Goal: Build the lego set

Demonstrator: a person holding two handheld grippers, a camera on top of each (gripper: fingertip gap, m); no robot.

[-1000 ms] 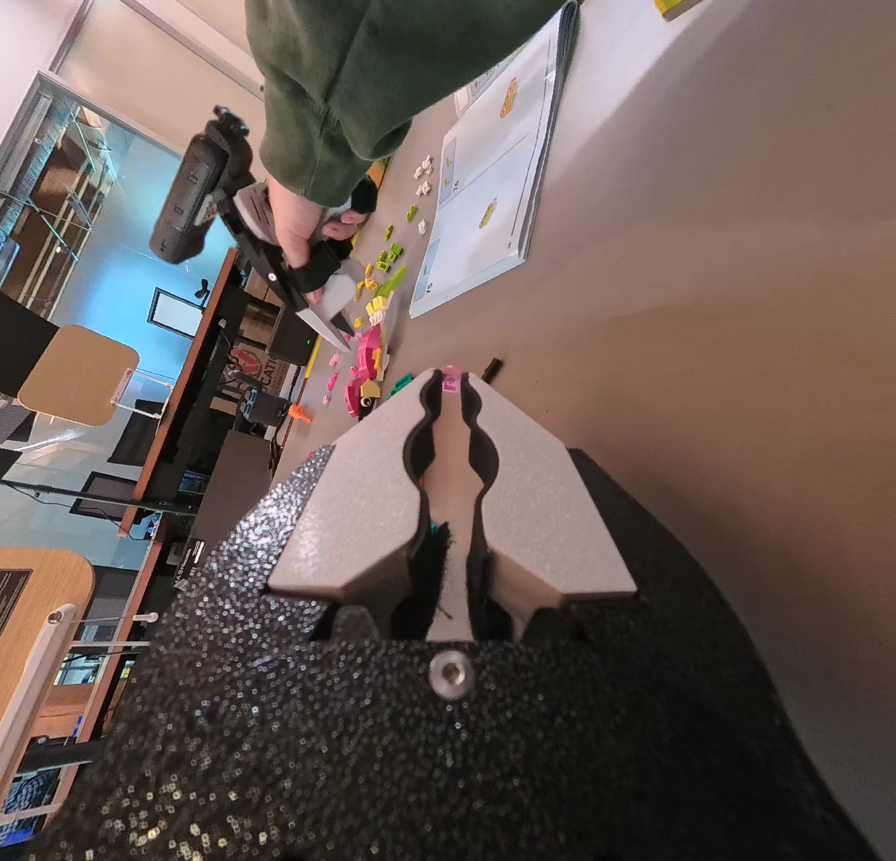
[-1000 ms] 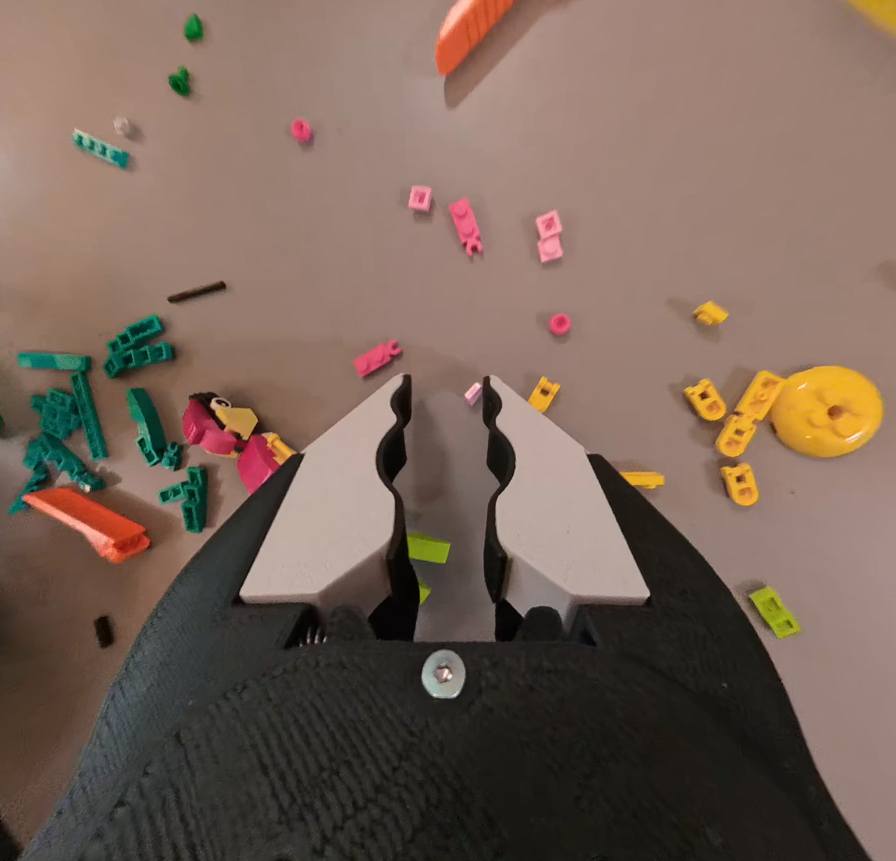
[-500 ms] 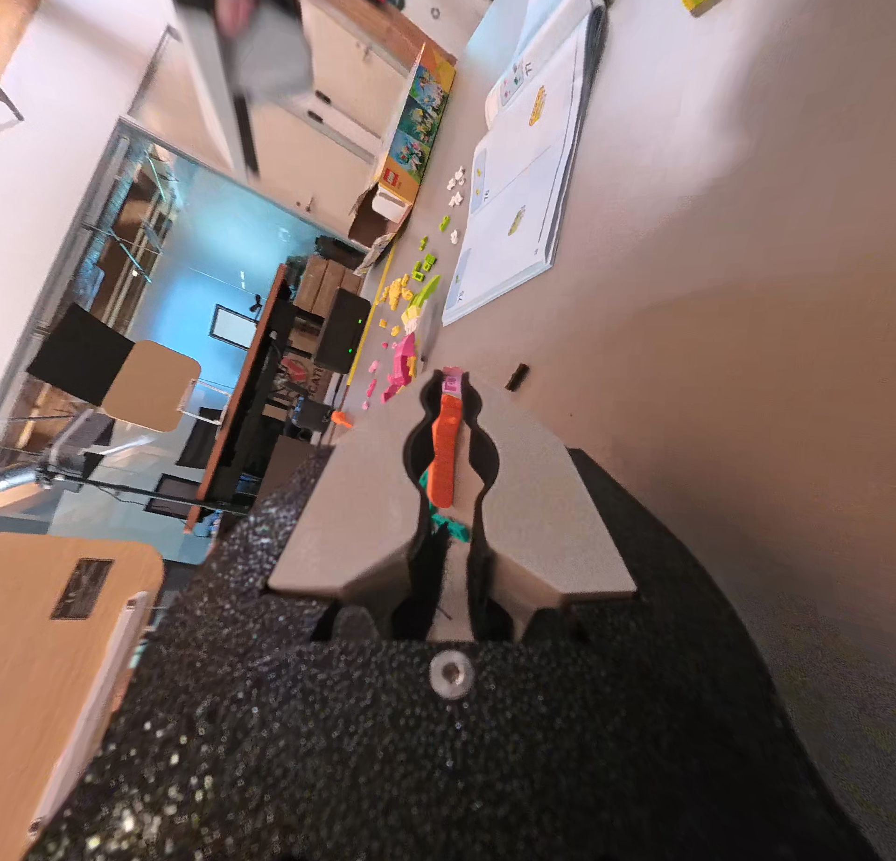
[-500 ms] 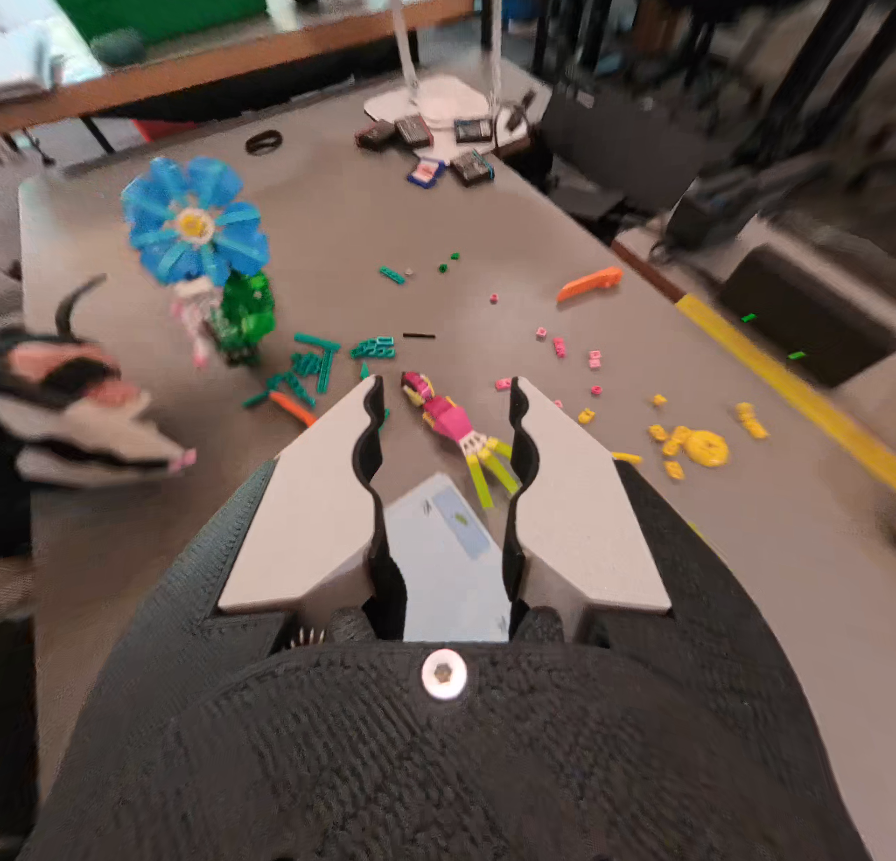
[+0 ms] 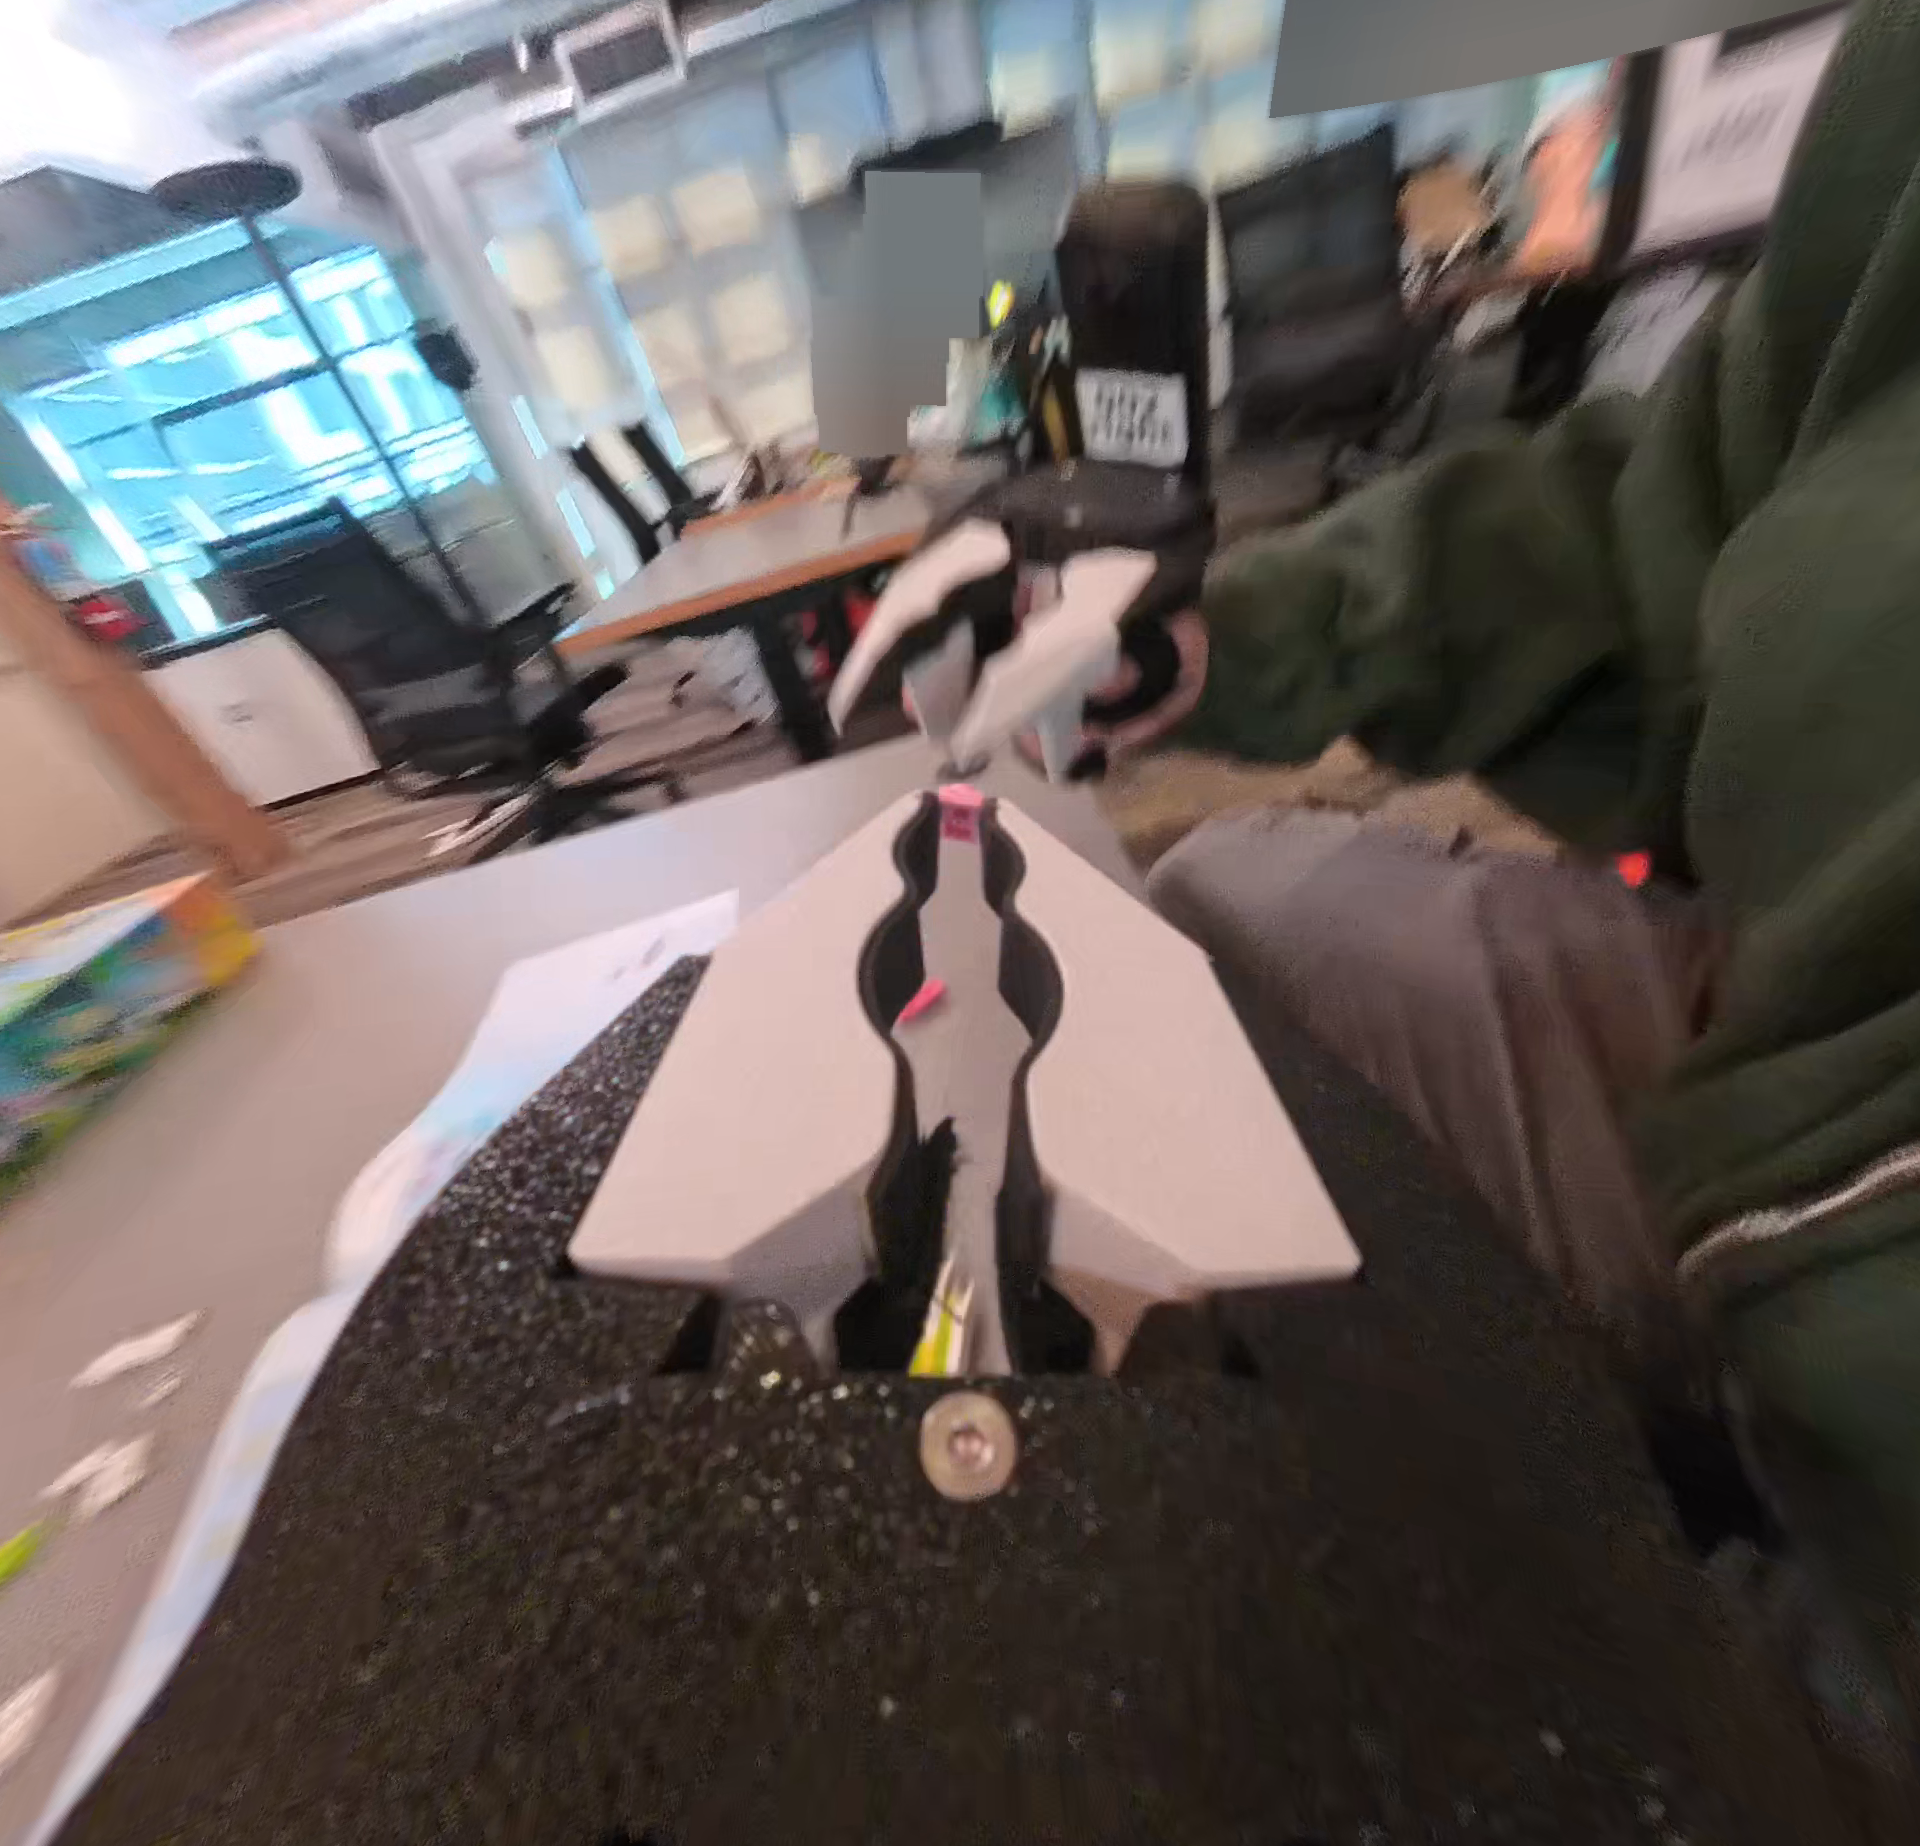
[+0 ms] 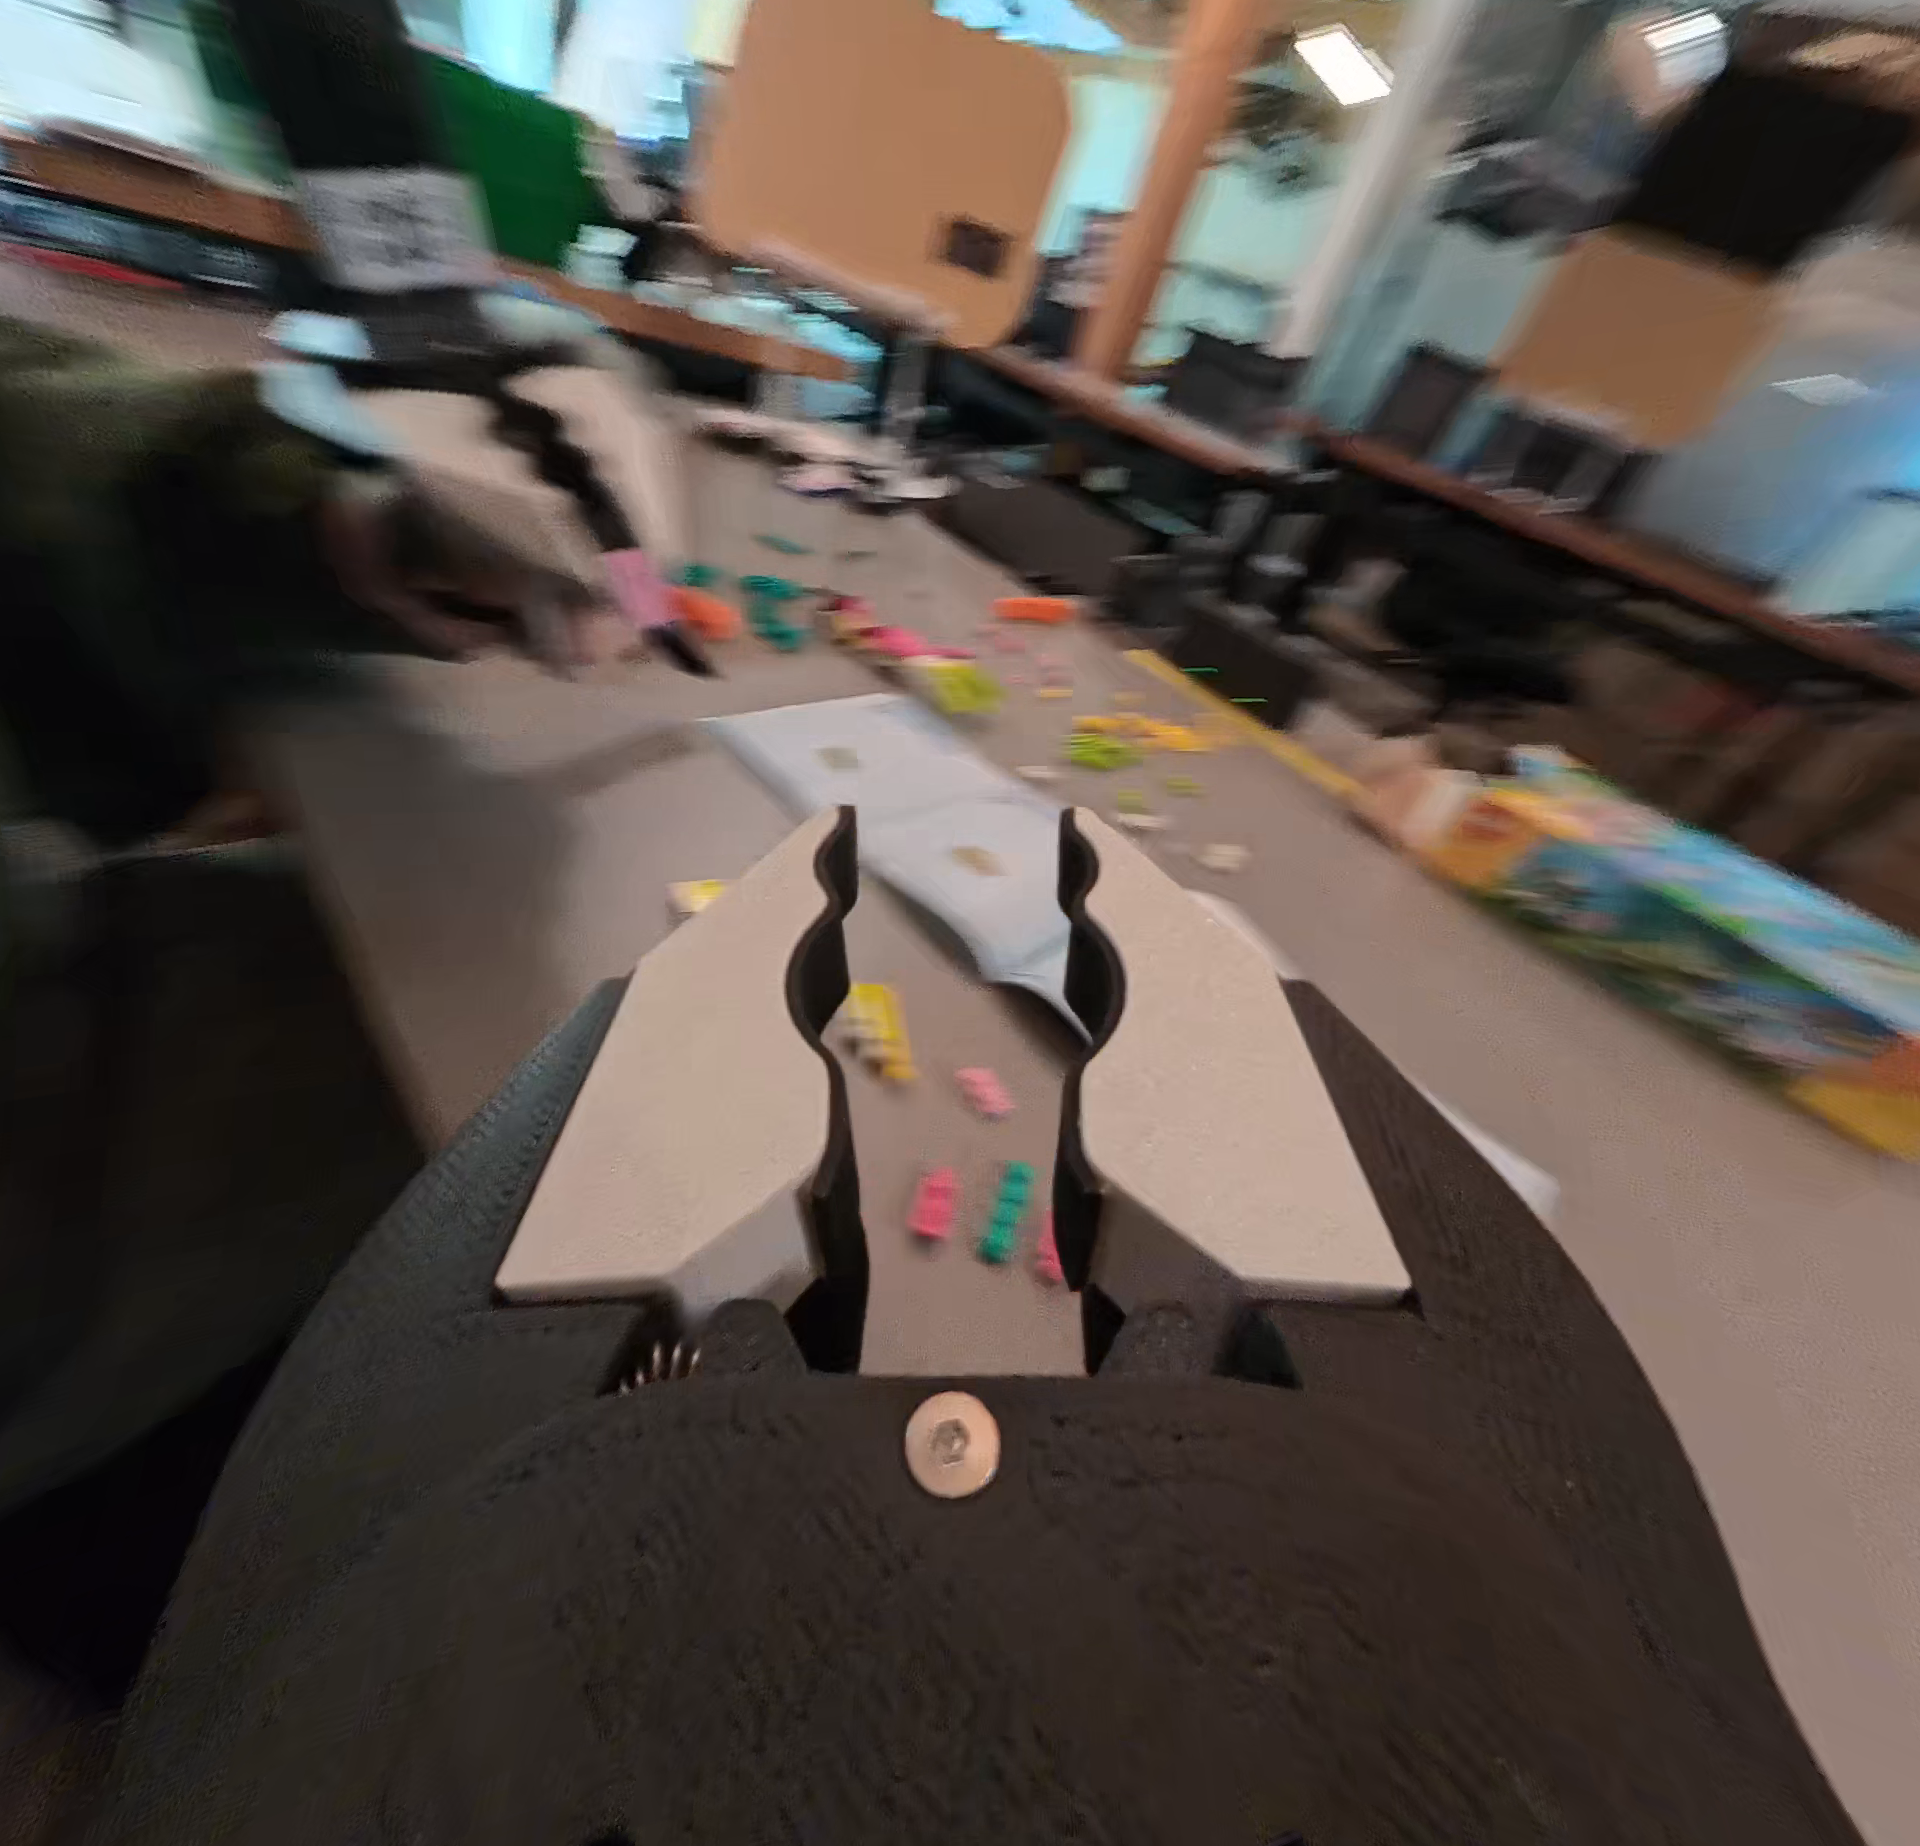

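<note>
My left gripper (image 5: 958, 807) is shut on a small pink Lego piece (image 5: 958, 824) pinched at its tips, held up above the grey table (image 5: 260, 1121). In the right wrist view it shows blurred at the left, with the pink piece (image 6: 634, 589) in it. My right gripper (image 6: 958, 820) is open and empty above the table near the open instruction booklet (image 6: 914, 799). In the left wrist view it shows farther off (image 5: 920, 726), open, held by a hand in a green sleeve (image 5: 1403, 612). Both views are motion-blurred.
Loose pink (image 6: 932, 1202), green (image 6: 1006, 1212) and yellow (image 6: 878, 1029) pieces lie under my right gripper. More coloured pieces (image 6: 1132, 728) are scattered farther along the table. The Lego box (image 6: 1662, 929) lies at the right edge. The person's grey lap (image 5: 1455, 965) is close.
Both grippers have swung up from the table and now look across the room. The left one still pinches the pink piece. The right one has opened wider and left the scattered pieces.
</note>
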